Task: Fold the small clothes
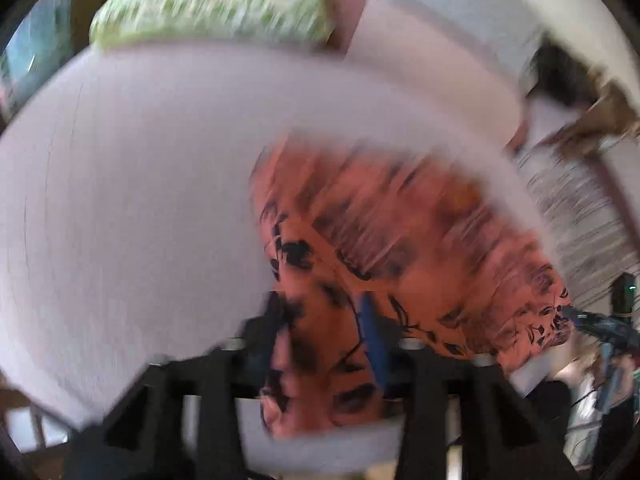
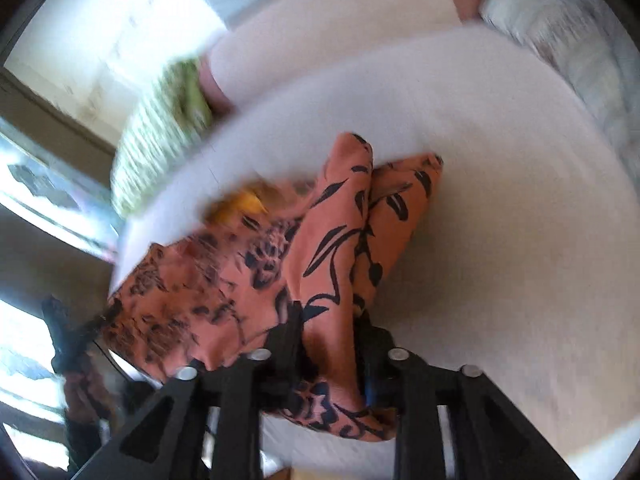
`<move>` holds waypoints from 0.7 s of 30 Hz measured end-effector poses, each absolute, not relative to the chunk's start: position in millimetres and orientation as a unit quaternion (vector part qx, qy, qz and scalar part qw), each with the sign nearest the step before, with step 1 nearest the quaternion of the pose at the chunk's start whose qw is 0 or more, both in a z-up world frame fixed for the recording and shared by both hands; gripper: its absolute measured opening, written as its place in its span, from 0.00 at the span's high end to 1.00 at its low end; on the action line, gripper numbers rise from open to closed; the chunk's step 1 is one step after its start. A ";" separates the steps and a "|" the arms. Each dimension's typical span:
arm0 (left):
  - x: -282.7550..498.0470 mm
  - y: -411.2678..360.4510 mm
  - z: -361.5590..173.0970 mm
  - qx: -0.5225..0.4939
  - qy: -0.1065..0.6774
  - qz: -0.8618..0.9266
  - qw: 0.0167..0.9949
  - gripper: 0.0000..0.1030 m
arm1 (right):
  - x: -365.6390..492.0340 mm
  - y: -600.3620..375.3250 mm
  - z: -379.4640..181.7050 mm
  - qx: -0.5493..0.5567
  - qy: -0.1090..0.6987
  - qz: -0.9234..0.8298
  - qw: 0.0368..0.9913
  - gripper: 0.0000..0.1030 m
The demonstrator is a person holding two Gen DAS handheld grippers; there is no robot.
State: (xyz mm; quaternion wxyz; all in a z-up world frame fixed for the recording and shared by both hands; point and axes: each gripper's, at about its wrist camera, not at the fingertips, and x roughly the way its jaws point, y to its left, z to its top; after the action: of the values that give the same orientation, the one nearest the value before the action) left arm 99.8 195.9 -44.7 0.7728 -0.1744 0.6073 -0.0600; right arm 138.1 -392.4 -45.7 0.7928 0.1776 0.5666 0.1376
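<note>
On white round worktop: orange patterned garment bunched near front edge, partly hanging off. My left gripper and right gripper both have jaws clenched on cloth. Fold barely started I reckon, nothing flat yet. Green cushion behind.

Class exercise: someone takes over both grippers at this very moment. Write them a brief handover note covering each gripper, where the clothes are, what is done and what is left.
Left gripper: orange black-patterned garment sits between its fingers; looks gripped.
Right gripper: closed on a bunched fold of the same garment.
The garment lies on the white round table, partly bunched, one side reaching the table's edge.
A green-and-white cloth lies beyond the table.
Done: both ends of the garment taken up.
Left: complete the fold and lay it flat. The pictures are blurred, so check both grips.
</note>
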 end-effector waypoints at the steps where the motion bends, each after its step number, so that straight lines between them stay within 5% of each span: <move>1: 94.9 199.5 -57.4 -0.172 0.624 -0.044 0.761 0.55 | 120.6 -399.2 -73.3 0.173 0.597 0.125 0.773 0.28; 5: 115.7 212.4 -53.1 -0.178 0.580 -0.035 0.794 0.45 | 96.7 -422.2 -82.9 0.172 0.585 0.074 0.789 0.28; 11: 182.6 183.3 -62.0 -0.131 0.539 -0.093 0.827 0.44 | 146.0 -409.2 -34.1 0.144 0.485 0.109 0.856 0.27; 20: 223.6 163.6 -93.9 -0.081 0.498 -0.066 0.861 0.45 | 216.8 -382.5 -90.2 0.105 0.539 0.103 0.829 0.27; 21: 227.3 162.4 -97.6 -0.076 0.502 -0.063 0.859 0.53 | 219.0 -379.0 -94.7 0.109 0.538 0.103 0.829 0.27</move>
State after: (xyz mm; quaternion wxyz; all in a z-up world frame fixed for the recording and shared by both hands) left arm 227.3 162.4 -97.6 0.8594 -0.0759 0.5017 -0.0628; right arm 219.0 -379.0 -94.7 0.8292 0.1087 0.5385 0.1034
